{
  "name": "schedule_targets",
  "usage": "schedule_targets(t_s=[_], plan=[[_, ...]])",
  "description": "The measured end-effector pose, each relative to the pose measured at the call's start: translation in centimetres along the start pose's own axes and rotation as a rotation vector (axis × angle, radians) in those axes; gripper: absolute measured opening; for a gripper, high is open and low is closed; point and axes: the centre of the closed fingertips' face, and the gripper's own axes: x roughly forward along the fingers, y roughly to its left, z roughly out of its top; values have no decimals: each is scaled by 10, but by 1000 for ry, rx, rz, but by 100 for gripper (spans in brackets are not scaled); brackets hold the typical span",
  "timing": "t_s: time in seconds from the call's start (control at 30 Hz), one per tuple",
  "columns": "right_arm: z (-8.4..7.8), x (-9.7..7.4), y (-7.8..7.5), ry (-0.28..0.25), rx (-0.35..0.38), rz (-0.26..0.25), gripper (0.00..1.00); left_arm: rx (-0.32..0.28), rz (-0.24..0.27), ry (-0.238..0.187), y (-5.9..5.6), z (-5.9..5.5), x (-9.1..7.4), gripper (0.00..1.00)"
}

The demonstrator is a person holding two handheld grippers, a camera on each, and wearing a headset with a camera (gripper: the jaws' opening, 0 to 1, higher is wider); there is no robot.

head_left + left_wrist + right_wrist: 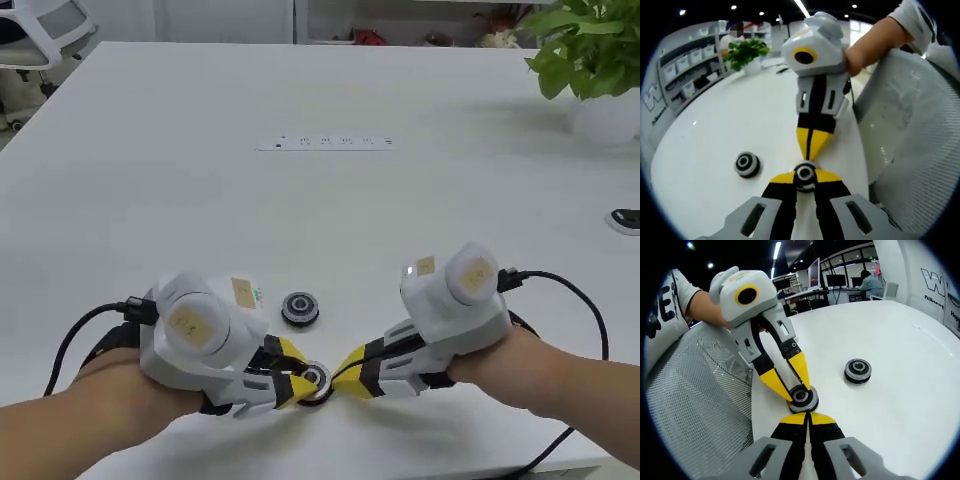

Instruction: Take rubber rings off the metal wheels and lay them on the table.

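Left claw [300, 384] pinching metal wheel [314, 379] — right claw [347, 372] pressed together, touching its rim, second wheel [300, 308] nearby

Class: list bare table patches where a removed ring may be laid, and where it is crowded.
Free: the wide stretch between power strip and loose wheel. Crowded: the near edge, where left gripper and right gripper meet on the held wheel.

Wheel [314, 379] half hidden between jaws

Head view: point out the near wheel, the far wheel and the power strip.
near wheel [313, 379], head view, on its metal hub.
far wheel [300, 308], head view, centre of its top face.
power strip [325, 143], head view, middle of its top.
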Motion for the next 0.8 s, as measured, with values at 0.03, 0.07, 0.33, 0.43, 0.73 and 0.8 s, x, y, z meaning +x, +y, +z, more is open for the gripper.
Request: schedule_targets(t_s=[0.03, 0.07, 0.33, 0.43, 0.73, 0.8], plan=[[0, 0, 0, -4, 10, 1, 0, 0, 0, 0, 0, 0, 0, 13], [0, -1, 0, -8, 23, 1, 0, -1, 1, 0, 0, 0, 0, 13], [2, -3, -5, -31, 76, -12, 0, -7, 5, 0, 0, 0, 0, 13], [9, -4, -6, -69, 124, -11, 0, -4, 7, 2, 0, 0, 0, 13], [11, -5, -6, -84, 153, -7, 0, -1, 18, 12, 0, 0, 0, 13], [11, -5, -6, -86, 153, -6, 0, -1, 20, 15, 0, 0, 0, 13]])
